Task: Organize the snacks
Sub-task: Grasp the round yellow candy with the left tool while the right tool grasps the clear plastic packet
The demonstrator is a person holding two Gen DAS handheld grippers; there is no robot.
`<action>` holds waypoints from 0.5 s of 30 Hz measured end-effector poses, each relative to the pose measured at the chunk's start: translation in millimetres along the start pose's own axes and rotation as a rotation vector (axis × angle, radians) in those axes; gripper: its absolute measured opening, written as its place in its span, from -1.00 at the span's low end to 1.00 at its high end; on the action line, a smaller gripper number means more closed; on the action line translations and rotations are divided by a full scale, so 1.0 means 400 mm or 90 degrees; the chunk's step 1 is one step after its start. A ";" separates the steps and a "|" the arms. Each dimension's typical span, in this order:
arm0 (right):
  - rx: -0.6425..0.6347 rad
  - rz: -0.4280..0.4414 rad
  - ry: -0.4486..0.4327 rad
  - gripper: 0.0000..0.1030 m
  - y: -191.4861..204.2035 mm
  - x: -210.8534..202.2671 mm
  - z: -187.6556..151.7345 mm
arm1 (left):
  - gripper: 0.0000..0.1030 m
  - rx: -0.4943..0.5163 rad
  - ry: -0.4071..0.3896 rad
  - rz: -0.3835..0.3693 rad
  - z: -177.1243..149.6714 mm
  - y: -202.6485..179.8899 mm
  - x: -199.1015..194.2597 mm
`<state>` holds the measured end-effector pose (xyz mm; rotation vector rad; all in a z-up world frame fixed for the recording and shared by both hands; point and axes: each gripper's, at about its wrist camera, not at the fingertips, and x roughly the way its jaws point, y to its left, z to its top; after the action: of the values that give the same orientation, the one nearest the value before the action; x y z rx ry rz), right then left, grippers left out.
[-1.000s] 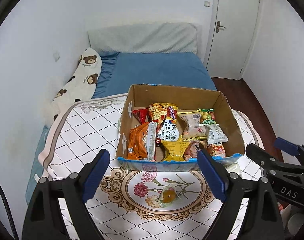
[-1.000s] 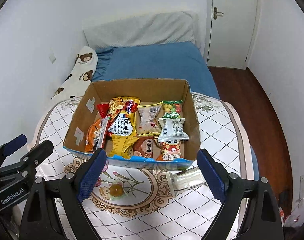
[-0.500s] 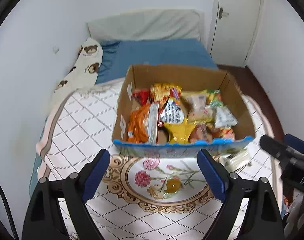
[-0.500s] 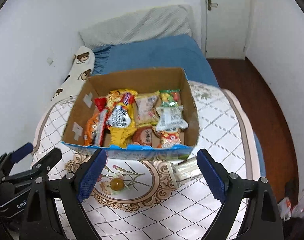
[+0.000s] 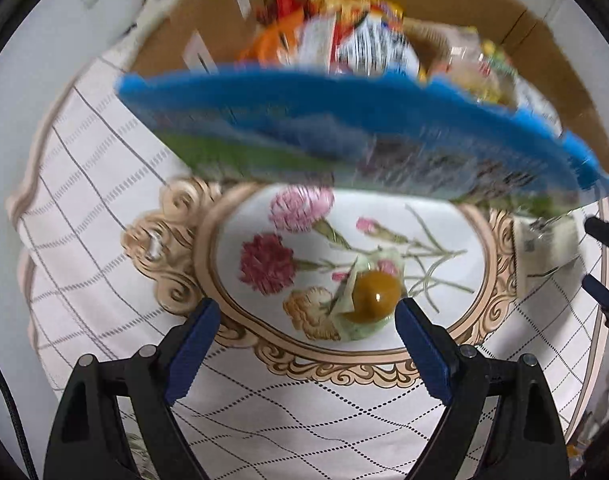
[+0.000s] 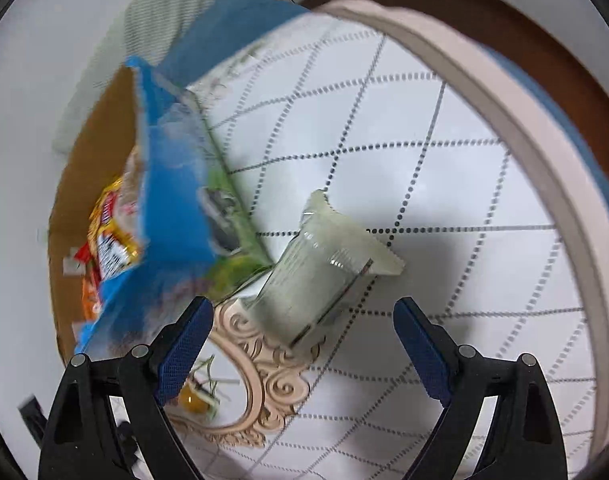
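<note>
A cardboard box [image 5: 344,132] with a blue printed front holds several snack packets [image 5: 356,36]. In front of it, on the flowered tablecloth [image 5: 104,240], lies a small wrapped snack with an amber round centre [image 5: 370,294]. My left gripper [image 5: 306,320] hangs open just above the cloth, the amber snack close to its right finger. A clear packet of pale bars [image 6: 324,268] lies by the box's corner [image 6: 176,208]. My right gripper [image 6: 302,320] is open, low over that packet, which sits between and just beyond its fingers. The amber snack [image 6: 194,398] shows at lower left.
The round table's pink-trimmed edge [image 6: 524,128] curves close on the right, with wooden floor [image 6: 544,52] and a blue bed [image 6: 228,28] beyond. The right gripper's fingertips [image 5: 602,236] show at the right edge of the left wrist view.
Both grippers have dropped from high above the table to just over the cloth. The right one also rolled and swung toward the clear packet. Both stayed open.
</note>
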<state>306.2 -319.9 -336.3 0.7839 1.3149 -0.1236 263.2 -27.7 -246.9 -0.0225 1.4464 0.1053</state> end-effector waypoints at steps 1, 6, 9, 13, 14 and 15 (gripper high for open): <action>0.005 -0.003 0.006 0.81 -0.002 0.021 0.005 | 0.74 -0.002 0.007 -0.001 -0.001 -0.001 0.009; 0.006 -0.030 0.039 0.53 0.002 0.130 0.006 | 0.74 0.010 0.023 0.006 -0.009 -0.021 0.039; -0.069 -0.063 0.036 0.43 0.031 0.142 -0.003 | 0.74 0.014 0.029 0.002 -0.014 -0.028 0.047; -0.248 -0.150 0.093 0.33 0.081 0.155 -0.031 | 0.74 0.011 0.045 -0.012 -0.023 -0.033 0.063; -0.281 -0.174 0.103 0.33 0.085 0.155 -0.040 | 0.74 0.009 0.048 -0.015 -0.026 -0.032 0.067; -0.297 -0.189 0.106 0.33 0.082 0.150 -0.045 | 0.74 0.006 0.052 -0.021 -0.029 -0.032 0.071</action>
<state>325.4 -264.6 -376.3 0.2033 1.5380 0.0152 256.4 -39.7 -277.0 -0.0432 1.5272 0.0707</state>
